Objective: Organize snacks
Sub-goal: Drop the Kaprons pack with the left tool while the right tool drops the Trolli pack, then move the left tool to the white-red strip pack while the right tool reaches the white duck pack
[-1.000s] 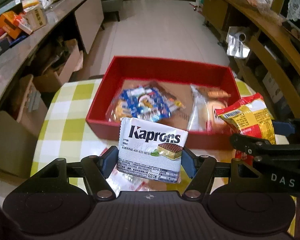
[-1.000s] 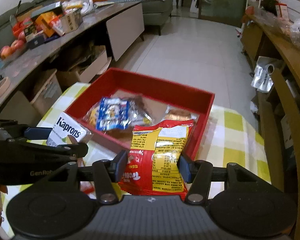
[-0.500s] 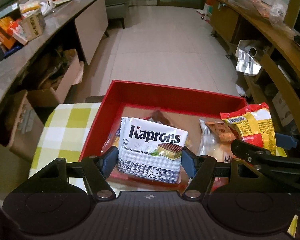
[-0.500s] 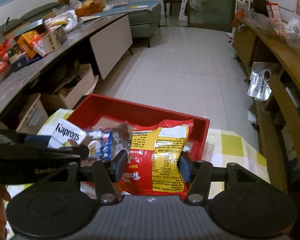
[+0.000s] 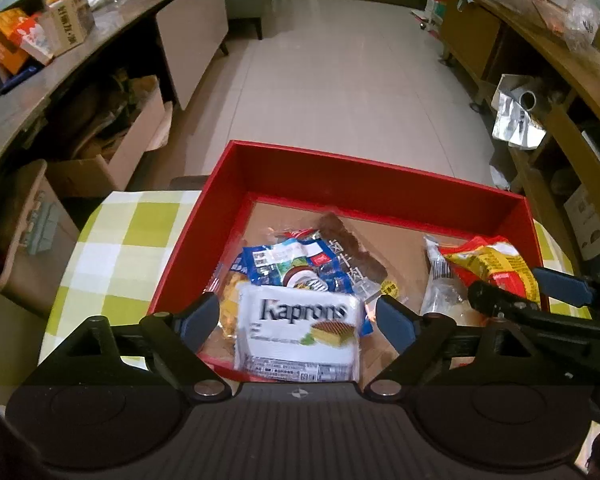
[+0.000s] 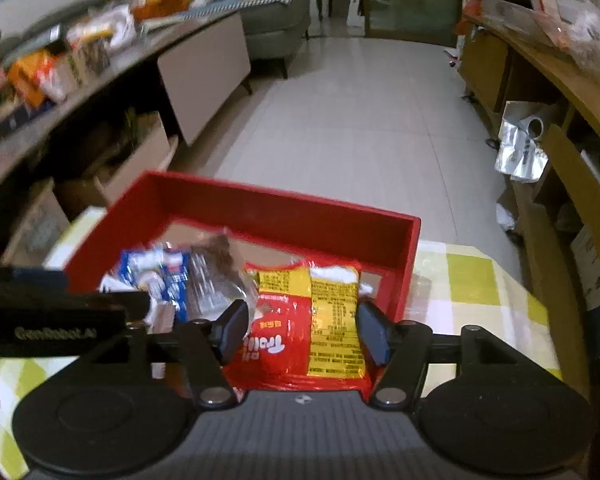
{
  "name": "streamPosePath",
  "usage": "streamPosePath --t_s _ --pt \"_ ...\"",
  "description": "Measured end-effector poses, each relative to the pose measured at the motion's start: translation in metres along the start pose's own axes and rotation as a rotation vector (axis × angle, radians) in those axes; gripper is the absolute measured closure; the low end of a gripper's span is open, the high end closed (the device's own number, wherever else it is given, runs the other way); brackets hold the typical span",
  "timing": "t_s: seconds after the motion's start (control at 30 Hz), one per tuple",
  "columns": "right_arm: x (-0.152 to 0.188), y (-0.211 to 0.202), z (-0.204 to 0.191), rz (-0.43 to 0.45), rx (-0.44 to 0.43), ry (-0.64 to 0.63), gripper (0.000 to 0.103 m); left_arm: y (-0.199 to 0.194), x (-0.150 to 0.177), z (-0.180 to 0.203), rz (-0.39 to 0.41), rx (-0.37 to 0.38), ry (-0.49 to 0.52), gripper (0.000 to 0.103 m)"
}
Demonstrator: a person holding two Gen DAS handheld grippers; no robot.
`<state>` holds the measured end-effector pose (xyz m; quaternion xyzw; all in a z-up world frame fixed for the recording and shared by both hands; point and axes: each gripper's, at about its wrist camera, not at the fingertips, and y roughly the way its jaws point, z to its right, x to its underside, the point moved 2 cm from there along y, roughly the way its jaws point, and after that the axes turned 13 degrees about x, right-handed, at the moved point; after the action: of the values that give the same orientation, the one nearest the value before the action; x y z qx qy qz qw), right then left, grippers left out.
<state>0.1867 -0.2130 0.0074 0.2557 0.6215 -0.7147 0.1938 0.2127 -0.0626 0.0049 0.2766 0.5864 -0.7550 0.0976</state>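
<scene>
the left claw [image 5: 298, 316] is opening, its pads standing clear on either side of the white kaprons wafer pack [image 5: 298, 334], which lies over the near edge of the red box [image 5: 364, 178] with its label upright toward the camera and its long axis running side to side. the right claw [image 6: 302, 330] is opening too, the red and yellow snack bag [image 6: 312, 320] between its pads, long axis pointing away into the box. the box sits on the green checked surface [image 5: 116, 240].
</scene>
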Motion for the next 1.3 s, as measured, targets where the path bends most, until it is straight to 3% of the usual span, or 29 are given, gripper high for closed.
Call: streamPosePath --t_s 0.13,0.57,0.8,1.0,1.3 --pt "0.003 -0.015 -0.009 0.023 0.054 -0.093 0.033 -0.006 0.008 0.001 -0.021 -0.018 0.012 0.013" --pt "0.020 -0.071 -0.017 0.044 0.064 -0.177 0.032 -0.040 0.043 -0.019 -0.055 -0.034 -0.039 0.009" --pt "0.055 -0.081 -0.033 -0.010 0.035 -0.269 0.032 -0.042 0.063 -0.025 -0.085 -0.058 -0.077 0.009" --pt "0.077 -0.086 -0.037 -0.053 0.010 -0.330 0.033 -0.024 0.080 -0.029 -0.167 -0.060 -0.142 0.013" --pt "0.119 -0.089 -0.038 -0.156 -0.053 -0.481 0.033 -0.012 0.089 -0.025 -0.215 -0.142 -0.117 0.015"
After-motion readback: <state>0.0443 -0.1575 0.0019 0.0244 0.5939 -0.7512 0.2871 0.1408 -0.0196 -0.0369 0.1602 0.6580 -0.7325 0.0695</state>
